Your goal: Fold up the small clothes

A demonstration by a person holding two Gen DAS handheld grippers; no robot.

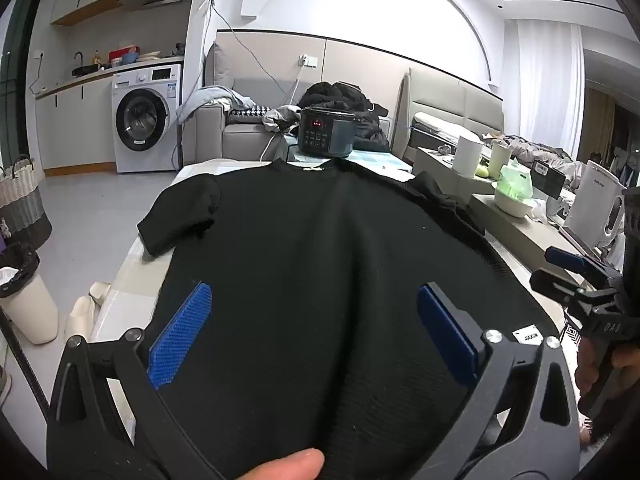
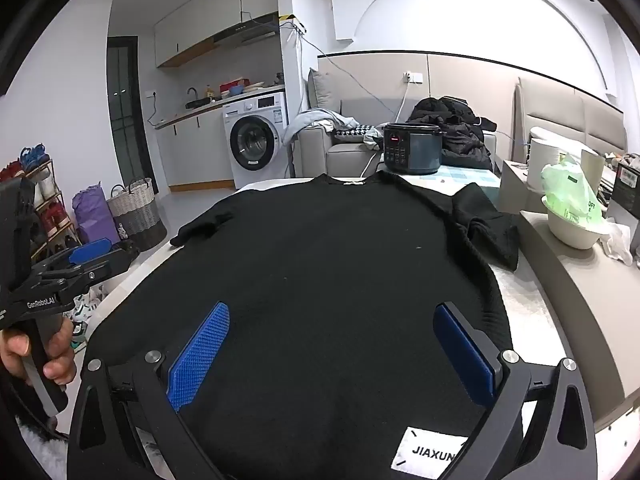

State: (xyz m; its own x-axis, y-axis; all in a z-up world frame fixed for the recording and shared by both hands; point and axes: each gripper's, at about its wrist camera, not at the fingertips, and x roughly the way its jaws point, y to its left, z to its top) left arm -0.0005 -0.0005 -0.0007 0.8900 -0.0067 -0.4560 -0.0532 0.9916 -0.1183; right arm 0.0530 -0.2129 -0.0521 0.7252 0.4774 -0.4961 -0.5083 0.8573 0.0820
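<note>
A black short-sleeved T-shirt (image 1: 320,232) (image 2: 320,248) lies spread flat on the pale table (image 1: 128,280) (image 2: 536,312), collar at the far end and hem towards me. Near the hem is a white label (image 2: 430,450) (image 1: 528,336). The left sleeve (image 1: 180,216) lies flat; the right sleeve (image 2: 488,224) is rumpled. My left gripper (image 1: 314,292) hovers over the shirt's near part, open, nothing between its blue pads (image 1: 180,340). My right gripper (image 2: 332,308) is likewise open above the shirt near the hem. Each gripper shows at the edge of the other view: right gripper (image 1: 576,276), left gripper (image 2: 92,256).
A dark rice cooker (image 1: 326,134) (image 2: 412,148) stands just beyond the collar. On the right ledge stand a white bowl with a green bag (image 2: 572,220) and a white kettle (image 1: 596,204). A lined bin (image 1: 24,296) and woven baskets (image 2: 136,212) stand on the floor at left.
</note>
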